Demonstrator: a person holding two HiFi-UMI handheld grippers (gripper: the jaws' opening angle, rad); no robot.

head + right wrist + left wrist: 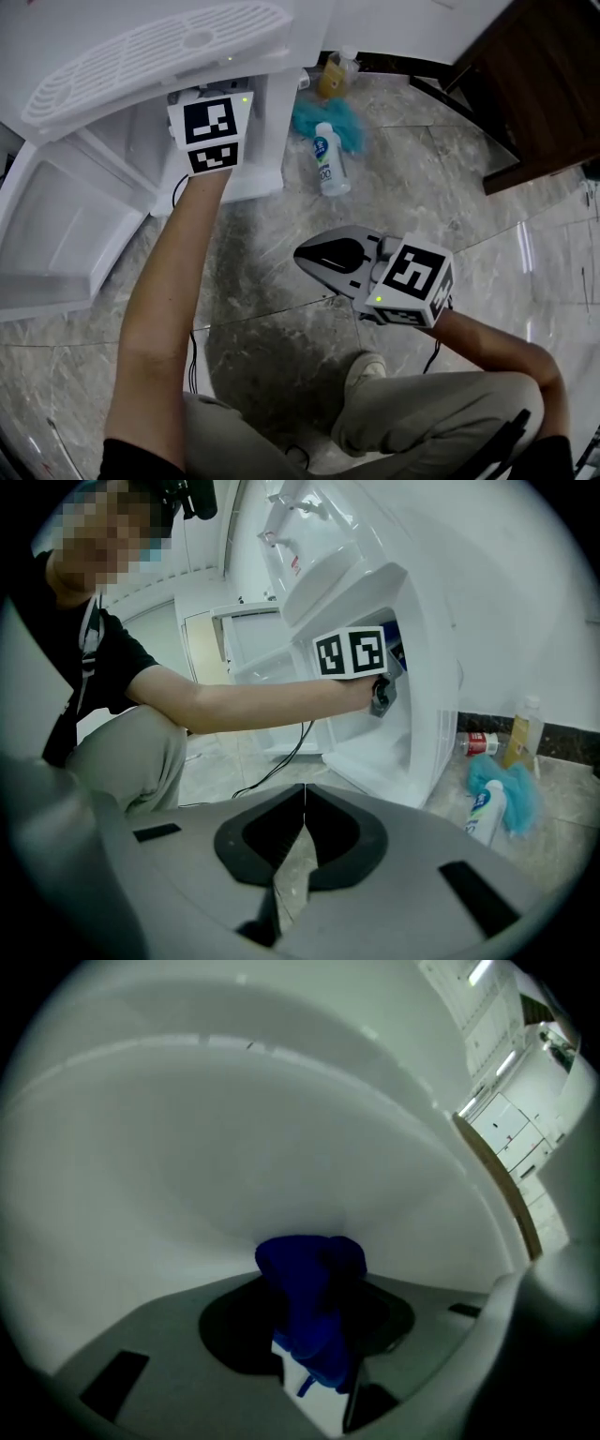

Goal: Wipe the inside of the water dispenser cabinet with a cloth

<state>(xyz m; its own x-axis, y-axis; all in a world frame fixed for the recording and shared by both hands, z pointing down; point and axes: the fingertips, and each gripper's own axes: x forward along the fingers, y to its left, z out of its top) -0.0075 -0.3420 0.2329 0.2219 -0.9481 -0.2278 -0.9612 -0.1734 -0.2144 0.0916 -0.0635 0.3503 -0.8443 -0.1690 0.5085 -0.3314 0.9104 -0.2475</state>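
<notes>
The white water dispenser (150, 56) stands with its lower cabinet door (56, 234) swung open to the left. My left gripper (314, 1326) is shut on a bunched dark blue cloth (305, 1274), which presses against the white inner wall (234, 1147) of the cabinet. In the head view only its marker cube (211, 131) shows at the cabinet mouth; the jaws are hidden inside. The right gripper view shows that cube (352, 652) with a bit of blue cloth (395, 641) beyond it. My right gripper (309, 255) hovers over the floor, shut and holding nothing.
On the marble floor right of the dispenser lie a white bottle (327, 161), a teal cloth (330, 124), a yellow bottle (336, 75) and a red can (478, 743). A dark wooden cabinet (530, 84) stands at the far right. A black cable (192, 361) runs by my knee.
</notes>
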